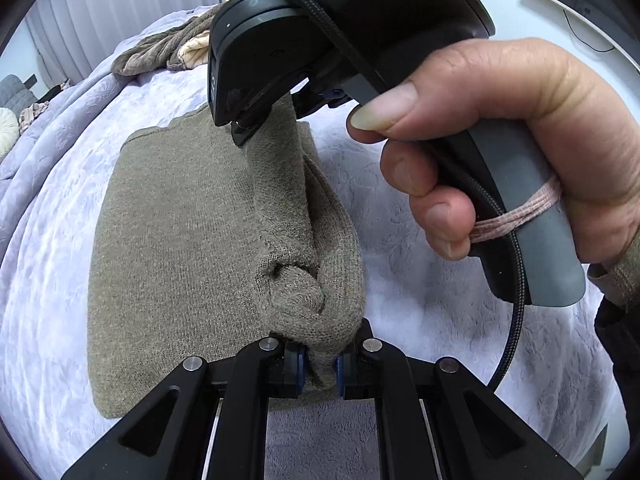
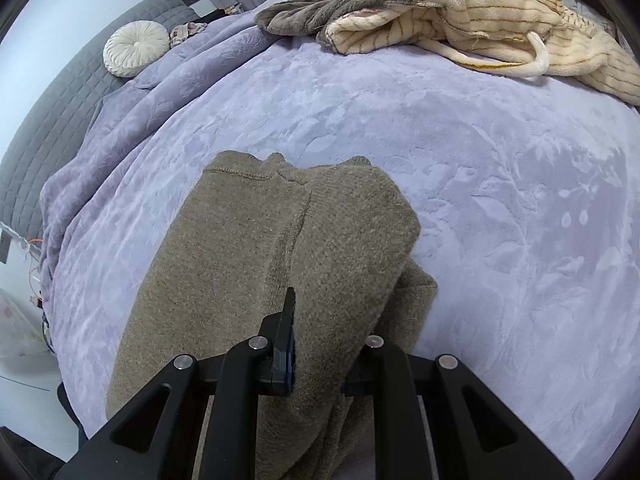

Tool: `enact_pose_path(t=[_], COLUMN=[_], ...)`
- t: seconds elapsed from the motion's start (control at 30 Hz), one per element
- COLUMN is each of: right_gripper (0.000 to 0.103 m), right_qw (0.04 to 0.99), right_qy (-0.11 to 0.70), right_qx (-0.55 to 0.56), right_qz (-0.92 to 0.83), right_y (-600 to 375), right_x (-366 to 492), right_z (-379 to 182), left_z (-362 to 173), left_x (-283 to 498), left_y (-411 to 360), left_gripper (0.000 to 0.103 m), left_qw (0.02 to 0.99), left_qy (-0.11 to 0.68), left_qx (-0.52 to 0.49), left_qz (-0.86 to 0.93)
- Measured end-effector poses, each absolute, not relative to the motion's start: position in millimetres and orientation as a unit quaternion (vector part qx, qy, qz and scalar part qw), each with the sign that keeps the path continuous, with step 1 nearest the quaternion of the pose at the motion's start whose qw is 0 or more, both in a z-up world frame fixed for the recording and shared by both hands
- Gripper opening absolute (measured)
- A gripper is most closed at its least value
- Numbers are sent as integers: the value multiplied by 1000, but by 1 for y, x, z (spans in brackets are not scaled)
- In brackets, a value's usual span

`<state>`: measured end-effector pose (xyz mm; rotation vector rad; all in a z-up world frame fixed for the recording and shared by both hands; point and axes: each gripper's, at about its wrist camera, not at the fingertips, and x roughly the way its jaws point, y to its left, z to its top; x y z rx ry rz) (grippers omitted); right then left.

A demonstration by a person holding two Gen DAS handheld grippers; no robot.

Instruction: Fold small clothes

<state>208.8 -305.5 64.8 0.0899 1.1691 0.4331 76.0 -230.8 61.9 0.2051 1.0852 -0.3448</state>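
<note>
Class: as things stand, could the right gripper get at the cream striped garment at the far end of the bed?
Probably not yet: the right gripper is shut on the olive knit garment. The cream striped garment lies uncovered across bare blanket.

We see a lavender bedspread point(image 2: 460, 168) with a faint embossed leaf pattern covering the bed. At its far edge lies a heap of plush clothing: a cream ribbed garment point(image 2: 500, 24) touching a grey plush one point(image 2: 320, 8). Off the bedspread's left side we see a round white pleated cushion point(image 2: 136, 49) resting against a grey quilted pad point(image 2: 60, 120). Pale vertical curtains point(image 1: 104, 4) hang behind the bedspread.
</note>
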Motion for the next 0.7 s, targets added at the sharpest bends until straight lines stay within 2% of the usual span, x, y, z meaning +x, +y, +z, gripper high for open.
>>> enact_pose_path(t=[0.1,0.17,0.2,0.27,0.3,0.33,0.37,0.4,0.5,0.7], right_gripper=[17,24,28,39,43,52,58,60,60,60], right_qw=[809,810,810,808,811,816,823,827,834,843], right_qy=[553,554,555,558,556,551,544,538,525,504], right_qx=[35,39,44,54,53,51,54,64,110,124], right_qz=[195,188,185,180,176,166,155,148,134,141], right_y=[-306,-308,-309,-312,-314,-319,-325,-333,-359,-366], right_x=[209,208,208,208,206,203,198,193,169,88], right_z=[55,52,52,54,57,62,68,73,88,101], left_z=[56,57,57,59,61,63,65,68,78,81], left_x=[76,76,75,73,71,69,66,60,32,-17], left_y=[-230,-230,-230,-228,-226,-224,-223,-220,-213,-174], left_gripper=[12,14,31,58,58,59,71,84,84,84], left_qw=[834,836,835,825,827,828,826,824,824,824], left_qy=[519,516,517,527,527,526,526,528,514,504], left_qx=[91,93,91,67,61,61,61,59,63,92], left_qz=[-164,-165,-168,-190,-187,-186,-190,-198,-229,-242])
